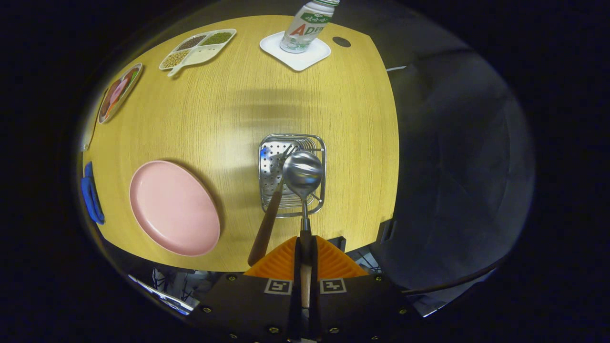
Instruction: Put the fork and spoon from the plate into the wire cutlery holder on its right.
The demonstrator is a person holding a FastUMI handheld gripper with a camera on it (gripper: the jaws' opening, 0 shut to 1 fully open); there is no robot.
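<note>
My gripper is shut on the wooden handle of a spoon, both orange fingers pressed against it. The spoon's shiny bowl hangs above the wire cutlery holder, which I see from above. A fork with a brown wooden handle stands in the holder, its tines down in the basket and its handle leaning out toward me. Left of the holder lies the pink plate, with nothing on it.
On the far side of the wooden table stand a bottle on a white coaster, a divided tray of beans and a plate of food. A blue object lies at the table's left edge. The table's right edge runs close beside the holder.
</note>
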